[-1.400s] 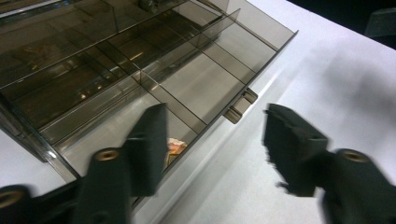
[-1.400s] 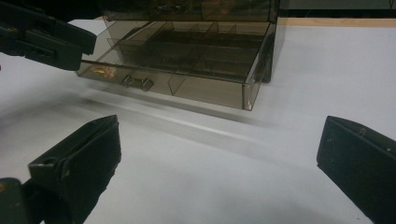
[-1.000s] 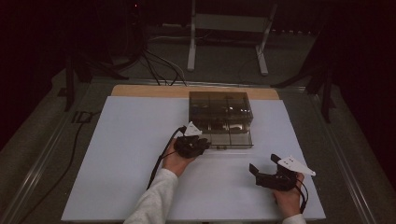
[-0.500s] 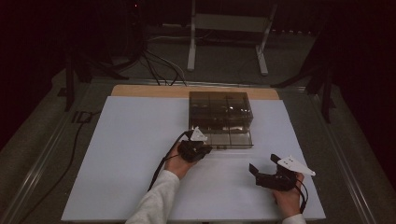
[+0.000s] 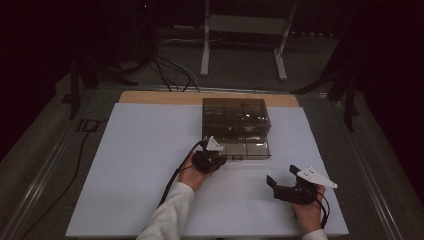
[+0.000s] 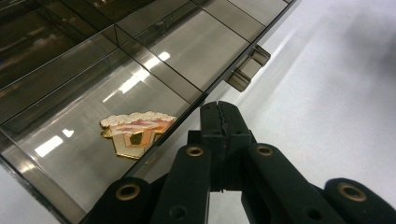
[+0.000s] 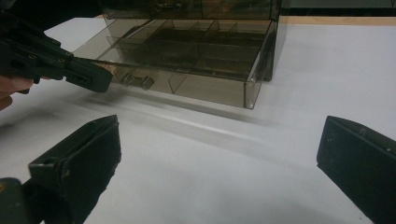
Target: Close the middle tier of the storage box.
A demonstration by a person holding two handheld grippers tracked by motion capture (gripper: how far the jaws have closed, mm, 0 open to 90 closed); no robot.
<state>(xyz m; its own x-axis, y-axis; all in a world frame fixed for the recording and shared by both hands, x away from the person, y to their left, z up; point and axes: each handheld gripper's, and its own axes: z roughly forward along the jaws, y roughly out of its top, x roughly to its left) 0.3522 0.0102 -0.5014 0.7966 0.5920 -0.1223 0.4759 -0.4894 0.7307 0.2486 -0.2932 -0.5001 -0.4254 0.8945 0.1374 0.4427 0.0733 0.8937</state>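
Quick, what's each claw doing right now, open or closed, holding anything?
Left claw: closed, nothing between its jaws, tips at the front edge of the smoky drawer.
Right claw: open, empty, over the white table.

White sheet (image 5: 140, 165) on table, metal stand (image 5: 245, 30) behind

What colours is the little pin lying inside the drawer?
The pin is gold-edged with cream, pink and orange, seen best in the left gripper view.

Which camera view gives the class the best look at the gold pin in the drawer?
The left gripper view: the gold pin lies close and sharp in a drawer compartment, its cupcake-like shape readable. In the high view and the right gripper view the drawer shows, but the pin is too small or dim to make out.
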